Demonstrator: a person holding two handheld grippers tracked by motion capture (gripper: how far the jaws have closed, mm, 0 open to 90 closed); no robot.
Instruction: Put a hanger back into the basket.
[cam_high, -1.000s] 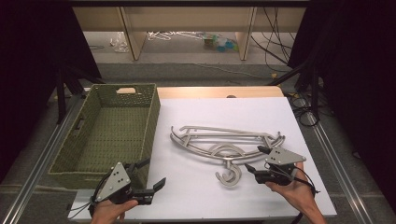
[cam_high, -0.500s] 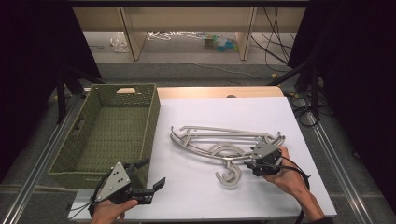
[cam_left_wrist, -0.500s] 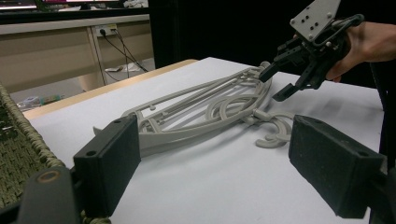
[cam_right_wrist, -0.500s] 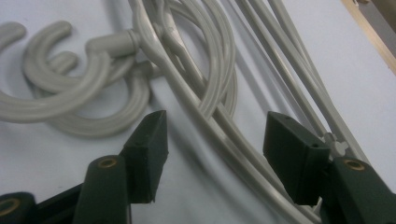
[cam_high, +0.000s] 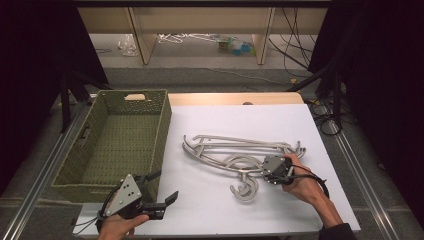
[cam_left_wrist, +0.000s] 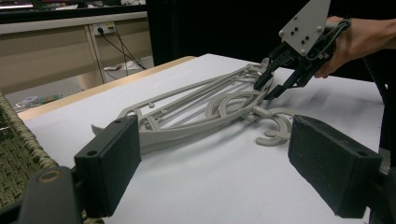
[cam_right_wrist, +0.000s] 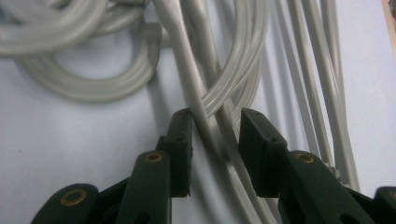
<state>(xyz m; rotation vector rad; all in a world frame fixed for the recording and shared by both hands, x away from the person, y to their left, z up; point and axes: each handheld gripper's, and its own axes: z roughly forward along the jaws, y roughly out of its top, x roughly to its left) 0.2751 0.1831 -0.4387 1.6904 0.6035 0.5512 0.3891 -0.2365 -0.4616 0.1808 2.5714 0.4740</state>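
Note:
A pile of pale grey plastic hangers (cam_high: 225, 150) lies on the white table (cam_high: 300, 125), hooks toward the near side. My right gripper (cam_high: 263, 168) reaches into the pile's right end. In the right gripper view its jaws (cam_right_wrist: 215, 128) straddle one hanger arm (cam_right_wrist: 205, 107) and have just been closing; a thin gap still shows beside the right pad (cam_right_wrist: 254, 135). The left gripper view shows that gripper (cam_left_wrist: 268, 86) tipped down onto the hangers (cam_left_wrist: 196, 107). My left gripper (cam_high: 166, 187) hovers open at the table's near left corner, with nothing between its pads (cam_left_wrist: 109, 158).
A green woven basket (cam_high: 162, 135) stands on the left, its near right corner close to my left gripper; its rim (cam_left_wrist: 14, 154) shows in the left gripper view. Wooden shelving and cables lie beyond the far table edge.
The right hand moved left and down from the table's right side onto the hangers, and its jaws narrowed around a hanger arm. The left hand has not moved.

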